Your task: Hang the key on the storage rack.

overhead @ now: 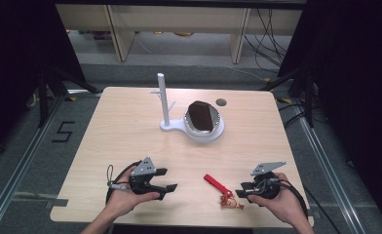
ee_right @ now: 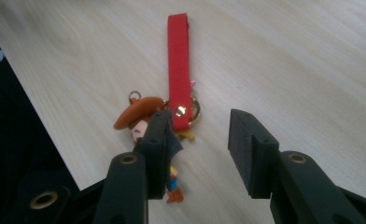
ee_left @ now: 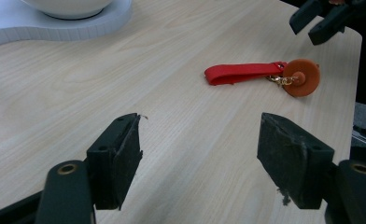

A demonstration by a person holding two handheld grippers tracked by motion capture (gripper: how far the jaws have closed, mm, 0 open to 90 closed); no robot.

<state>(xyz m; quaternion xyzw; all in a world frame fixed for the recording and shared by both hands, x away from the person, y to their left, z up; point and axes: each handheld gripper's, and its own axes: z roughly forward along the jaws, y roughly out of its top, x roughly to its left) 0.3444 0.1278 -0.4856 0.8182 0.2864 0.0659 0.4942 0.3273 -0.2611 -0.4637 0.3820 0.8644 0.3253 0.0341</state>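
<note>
While both hands rest near the table's front edge, the right gripper hovers spread over a keychain close to the front right corner. For a clean pick, I'd close on the flat red strap above its rivet, not the bumpy hatted figure. The left gripper is spread, empty. A glossy white stand sits toward the back edge
</note>
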